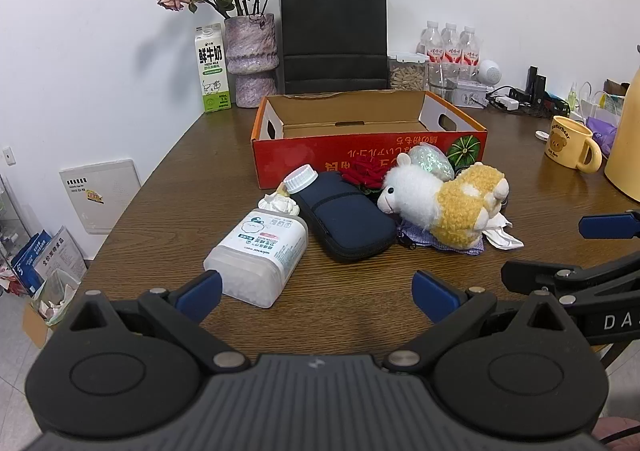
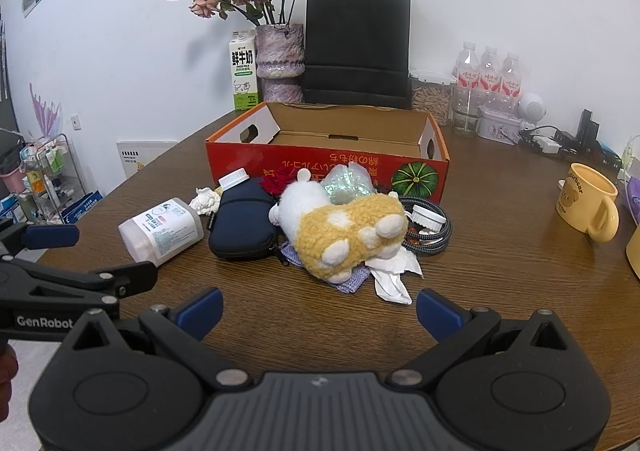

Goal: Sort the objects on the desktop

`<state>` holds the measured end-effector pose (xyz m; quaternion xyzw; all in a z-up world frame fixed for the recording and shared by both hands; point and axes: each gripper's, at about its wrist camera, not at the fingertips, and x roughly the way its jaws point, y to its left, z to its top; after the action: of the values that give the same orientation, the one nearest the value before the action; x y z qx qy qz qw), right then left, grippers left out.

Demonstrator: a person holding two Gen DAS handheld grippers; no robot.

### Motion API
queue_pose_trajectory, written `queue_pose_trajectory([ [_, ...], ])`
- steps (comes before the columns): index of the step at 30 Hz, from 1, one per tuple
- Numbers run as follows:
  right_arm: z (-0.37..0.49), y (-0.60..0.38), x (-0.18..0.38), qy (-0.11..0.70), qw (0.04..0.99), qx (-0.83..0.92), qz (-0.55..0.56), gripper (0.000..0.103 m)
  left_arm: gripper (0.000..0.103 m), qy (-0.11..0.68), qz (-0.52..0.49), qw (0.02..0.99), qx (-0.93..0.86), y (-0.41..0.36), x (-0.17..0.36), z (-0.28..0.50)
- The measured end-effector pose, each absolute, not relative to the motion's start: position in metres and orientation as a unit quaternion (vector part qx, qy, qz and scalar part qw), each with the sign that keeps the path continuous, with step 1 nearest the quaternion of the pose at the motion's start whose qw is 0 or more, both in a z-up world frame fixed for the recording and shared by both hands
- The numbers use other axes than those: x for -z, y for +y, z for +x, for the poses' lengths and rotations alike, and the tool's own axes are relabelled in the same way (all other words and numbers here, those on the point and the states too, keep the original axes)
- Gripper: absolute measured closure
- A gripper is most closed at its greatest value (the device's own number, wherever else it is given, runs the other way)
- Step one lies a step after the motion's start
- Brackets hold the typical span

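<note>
Both spread wide, empty: left gripper (image 1: 316, 293), right gripper (image 2: 319, 309). Translucent white plastic cotton-swab jar (image 1: 258, 257), on its side near the brown wooden table (image 1: 168, 187) left edge, just ahead of the left gripper's left finger; long axis toward the open red cardboard box (image 1: 360, 155). Left nearer. Legible: "COTTON BUDS" on jar, "FRESH MILK" on green-white milk carton (image 1: 212, 69).

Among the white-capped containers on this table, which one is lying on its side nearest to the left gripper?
The frosted cotton-swab jar, tipped over right by the left gripper. The water bottles stand upright at the back wall.
</note>
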<state>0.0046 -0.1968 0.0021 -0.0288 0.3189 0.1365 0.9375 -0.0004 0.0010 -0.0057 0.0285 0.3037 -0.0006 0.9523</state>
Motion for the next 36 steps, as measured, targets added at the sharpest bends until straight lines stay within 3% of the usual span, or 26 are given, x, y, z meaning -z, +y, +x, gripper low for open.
queue_pose_trajectory([
  [36,0.0049,-0.1967,-0.0033,0.316,0.939,-0.135,-0.032,0.000,0.000,0.305,0.032,0.952,0.001,0.0005,0.0073,0.0002],
])
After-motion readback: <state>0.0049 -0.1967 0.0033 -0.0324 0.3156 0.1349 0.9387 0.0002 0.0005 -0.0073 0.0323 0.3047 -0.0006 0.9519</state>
